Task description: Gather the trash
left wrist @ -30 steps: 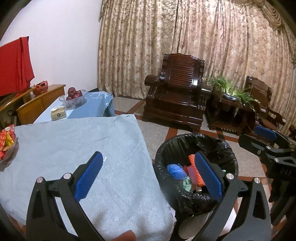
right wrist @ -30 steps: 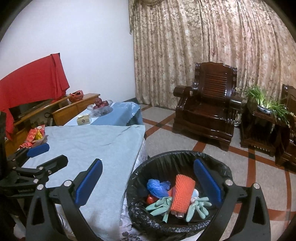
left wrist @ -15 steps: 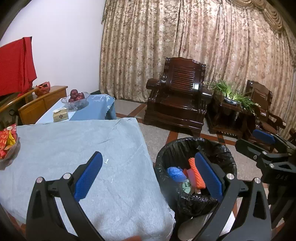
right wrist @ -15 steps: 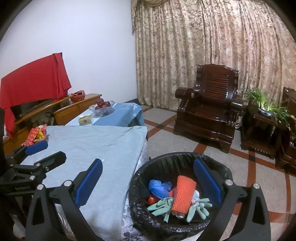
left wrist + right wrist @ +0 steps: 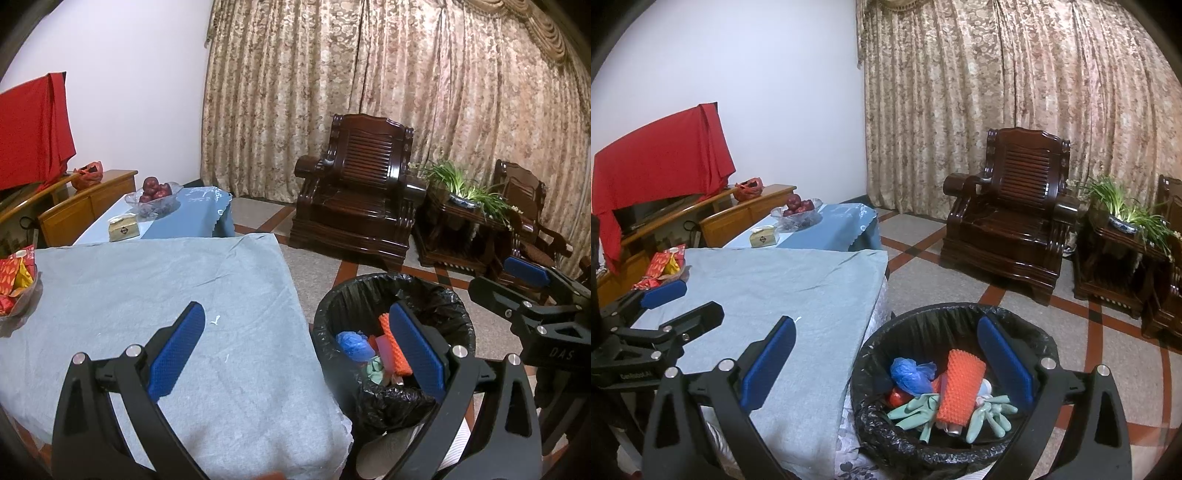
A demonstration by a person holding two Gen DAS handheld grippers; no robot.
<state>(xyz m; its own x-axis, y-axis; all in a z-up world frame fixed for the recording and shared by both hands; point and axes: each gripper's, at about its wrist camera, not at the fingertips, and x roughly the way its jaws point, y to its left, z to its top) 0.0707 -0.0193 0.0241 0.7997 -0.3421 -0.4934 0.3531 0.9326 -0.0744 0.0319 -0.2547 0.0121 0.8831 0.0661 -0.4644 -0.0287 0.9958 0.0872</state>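
Observation:
A bin lined with a black bag (image 5: 882, 424) (image 5: 454, 321) stands on the floor beside the table. Inside lie an orange ridged sleeve (image 5: 960, 387) (image 5: 397, 356), a crumpled blue bag (image 5: 910, 374) (image 5: 352, 345), green gloves (image 5: 918, 408) and red scraps. My right gripper (image 5: 886, 363) is open and empty, held above the bin's near rim; it also shows at the right edge of the left wrist view as the right gripper (image 5: 524, 280). My left gripper (image 5: 295, 350) is open and empty over the table's corner, and the left gripper (image 5: 665, 295) appears at the left of the right wrist view.
The table under a grey-blue cloth (image 5: 147, 302) carries a bowl of red packets (image 5: 14, 280) at its left edge. Behind stand a low blue-covered table with a fruit bowl (image 5: 153, 192) and a small box (image 5: 123, 229). Dark wooden armchairs (image 5: 354, 206), a potted plant (image 5: 465, 188) and curtains fill the back.
Both grippers have risen and pulled back slightly, so the bin and table sit lower in both views. Both stay open and empty.

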